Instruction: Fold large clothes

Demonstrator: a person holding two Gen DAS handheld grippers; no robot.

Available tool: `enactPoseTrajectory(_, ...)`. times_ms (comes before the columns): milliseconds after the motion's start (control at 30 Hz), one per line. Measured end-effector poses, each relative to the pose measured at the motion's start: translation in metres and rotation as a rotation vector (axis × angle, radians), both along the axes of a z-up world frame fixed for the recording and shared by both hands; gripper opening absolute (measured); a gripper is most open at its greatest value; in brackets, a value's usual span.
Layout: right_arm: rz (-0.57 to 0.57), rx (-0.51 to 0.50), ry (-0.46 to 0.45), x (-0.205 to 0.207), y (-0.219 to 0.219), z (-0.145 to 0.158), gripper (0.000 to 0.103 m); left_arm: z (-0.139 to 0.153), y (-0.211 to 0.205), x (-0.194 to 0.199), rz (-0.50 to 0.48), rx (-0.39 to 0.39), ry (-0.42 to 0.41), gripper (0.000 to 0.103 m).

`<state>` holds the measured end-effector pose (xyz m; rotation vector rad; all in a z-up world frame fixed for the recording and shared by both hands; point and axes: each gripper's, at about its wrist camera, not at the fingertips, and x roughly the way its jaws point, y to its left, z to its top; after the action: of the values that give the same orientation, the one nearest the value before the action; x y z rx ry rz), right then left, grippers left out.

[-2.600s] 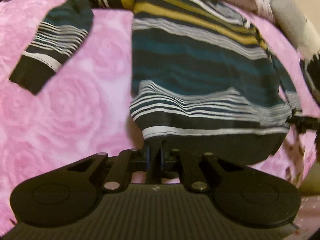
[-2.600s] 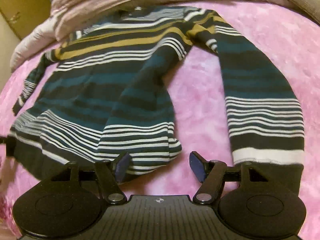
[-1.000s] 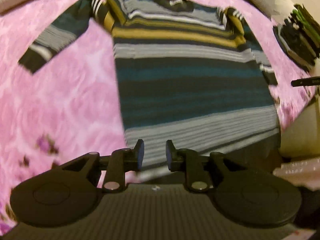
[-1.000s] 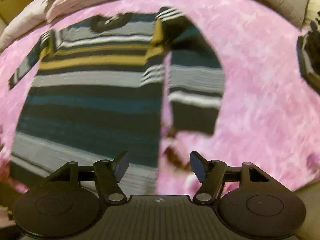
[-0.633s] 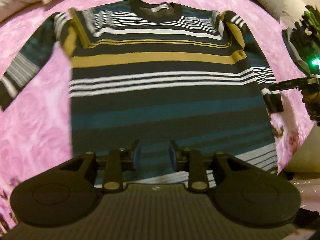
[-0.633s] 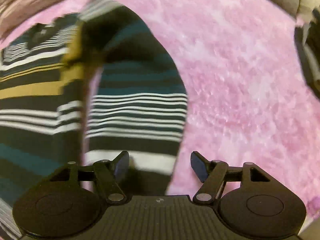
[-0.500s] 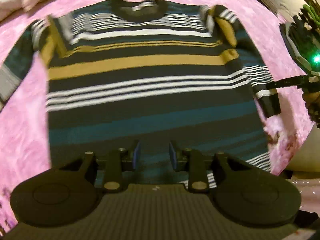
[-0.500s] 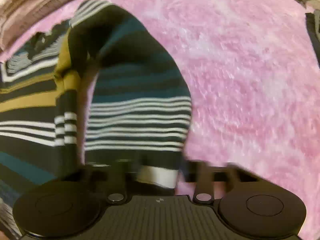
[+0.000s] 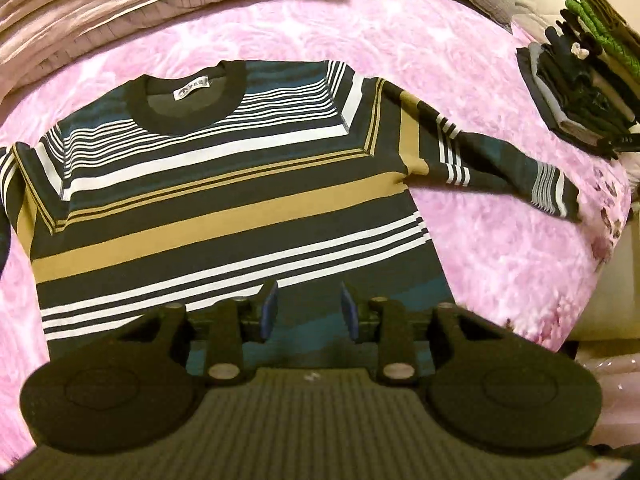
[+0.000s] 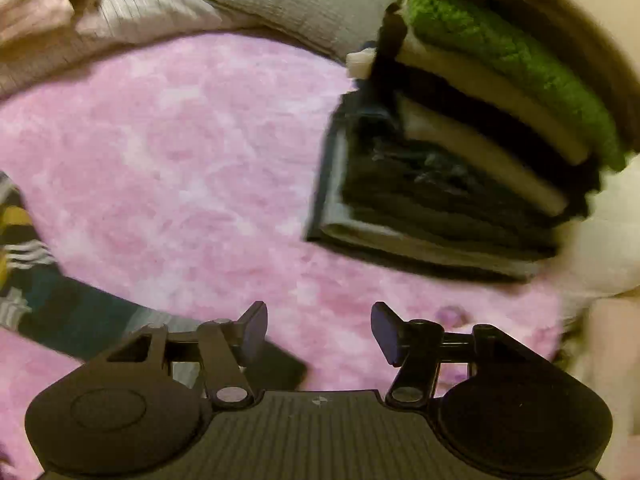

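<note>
Two grippers free, one striped sweater (image 9: 224, 200) spread flat on the pink bed cover (image 9: 500, 248).

Left gripper (image 9: 308, 312) hangs over the sweater's lower body, its fingers apart by a narrow gap and just been widening, nothing between them; right gripper (image 10: 318, 332) has just been opening wide beside the sweater's sleeve cuff (image 10: 276, 364), which lies loose under its left finger, not pinched. Risk as I judge it: the sleeve lies at a slant away from the sweater, so a hurried fold could crease or skew it, and a sweep away from the sweater could knock the stack of folded clothes (image 10: 460, 184). Only the left view shows the sweater's whole body and collar; only the right shows the stack close up, blurred.
</note>
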<state>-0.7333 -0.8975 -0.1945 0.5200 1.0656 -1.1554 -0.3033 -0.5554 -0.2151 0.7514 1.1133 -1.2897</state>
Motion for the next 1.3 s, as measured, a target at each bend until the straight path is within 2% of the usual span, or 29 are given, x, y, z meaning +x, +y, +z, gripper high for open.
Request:
enactPoseTrajectory(100, 0.072, 0.038, -0.08, 0.019, 0.017, -0.01, 0.055, 0.001, 0.004, 0.002, -0.004, 0.01, -0.008, 0.031)
enactPoseTrajectory(200, 0.215, 0.091, -0.114, 0.044, 0.043, -0.035, 0.056, -0.001, 0.012, 0.004, -0.005, 0.028, -0.017, 0.033)
enactPoseTrajectory(300, 0.387, 0.121, -0.047, 0.061, 0.074, -0.065, 0.056, -0.007, 0.017, 0.006, -0.019, 0.058, -0.023, 0.035)
enactPoseTrajectory(433, 0.56, 0.076, 0.141, 0.066, 0.1, -0.108, 0.057, -0.021, 0.021, 0.003, -0.055, 0.109, -0.036, 0.036)
enactPoseTrajectory(533, 0.537, 0.066, 0.161, 0.052, 0.095, -0.126, 0.054, -0.031, 0.017, -0.002, -0.087, 0.141, -0.044, 0.036)
enactPoseTrajectory(600, 0.49, 0.083, 0.127, 0.041, 0.086, -0.127, 0.004, -0.034, 0.011, -0.007, -0.105, 0.15, -0.04, 0.036)
enactPoseTrajectory(633, 0.477, 0.079, 0.117, 0.036, 0.083, -0.123, 0.0, -0.035, 0.005, -0.011, -0.118, 0.15, -0.038, 0.036)
enactPoseTrajectory(700, 0.43, 0.075, 0.054, 0.027, 0.075, -0.098, 0.0, -0.031, -0.007, -0.017, -0.139, 0.137, -0.032, 0.036)
enactPoseTrajectory(833, 0.229, -0.008, -0.062, 0.004, 0.029, -0.05, 0.0, -0.02, -0.033, -0.029, -0.173, 0.085, -0.023, 0.036)
enactPoseTrajectory(900, 0.142, -0.114, 0.01, 0.002, 0.005, -0.041, 0.01, -0.015, -0.042, -0.033, -0.179, 0.061, -0.021, 0.036)
enactPoseTrajectory(967, 0.077, -0.189, 0.073, -0.001, -0.012, -0.037, 0.027, -0.014, -0.047, -0.037, -0.175, 0.053, -0.021, 0.037)
enactPoseTrajectory(1100, 0.022, -0.118, -0.027, -0.009, -0.009, -0.041, 0.04, -0.019, -0.039, -0.036, -0.156, 0.073, -0.017, 0.04)
enactPoseTrajectory(1233, -0.027, 0.023, -0.078, -0.015, 0.004, -0.077, 0.063, -0.031, -0.024, -0.034, -0.131, 0.123, -0.014, 0.04)
enactPoseTrajectory(1300, -0.081, 0.066, -0.105, -0.025, 0.006, -0.094, 0.064, -0.035, -0.017, -0.035, -0.131, 0.139, -0.011, 0.04)
